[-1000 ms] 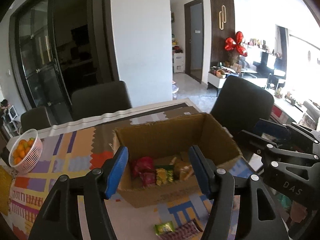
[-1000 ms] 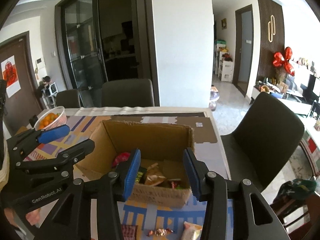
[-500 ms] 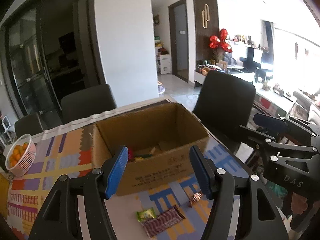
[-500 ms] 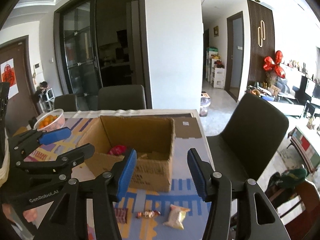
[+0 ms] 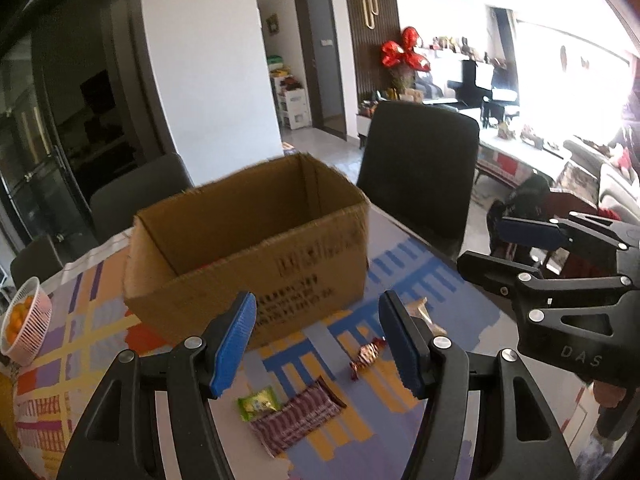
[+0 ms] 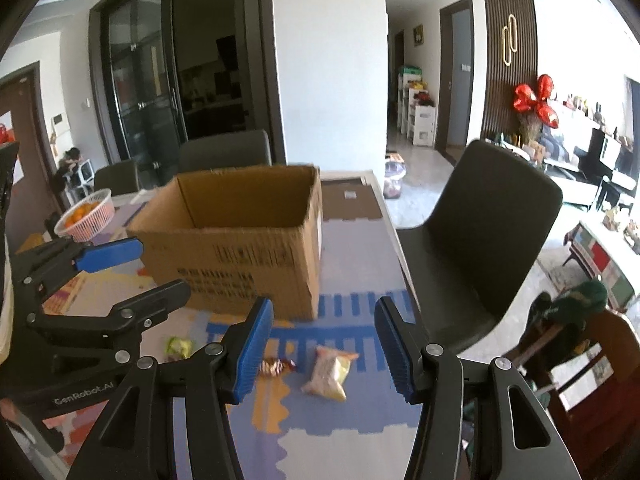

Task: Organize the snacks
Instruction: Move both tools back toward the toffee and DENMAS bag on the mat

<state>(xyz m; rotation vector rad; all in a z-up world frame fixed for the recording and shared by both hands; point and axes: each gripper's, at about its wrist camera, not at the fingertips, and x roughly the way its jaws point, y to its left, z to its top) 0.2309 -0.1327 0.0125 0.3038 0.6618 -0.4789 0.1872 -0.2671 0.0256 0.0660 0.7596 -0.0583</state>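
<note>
— Both grippers sit farther back from the cardboard box (image 5: 248,252) than a second ago; its inside, where red and green packets showed, is now hidden behind the front wall.

— How are the tongs?

— Left gripper (image 5: 316,344) has its jaws apart, nothing between them. Right gripper (image 6: 322,348) likewise, empty.

— What's left on the table (image 6: 352,436)?

— Going left to right along the near edge, in front of the box: a small green packet (image 5: 258,402), touching a maroon wafer bar (image 5: 298,420), then a red twist-wrapped candy (image 5: 368,354), then a pale yellow snack bag (image 6: 330,372) nearest the right edge. An orange-fruit basket (image 5: 20,320) stands at the far left.

— So, progress?

— Partly done, I'd judge: some snacks are boxed, and those four loose ones are not yet in.
</note>
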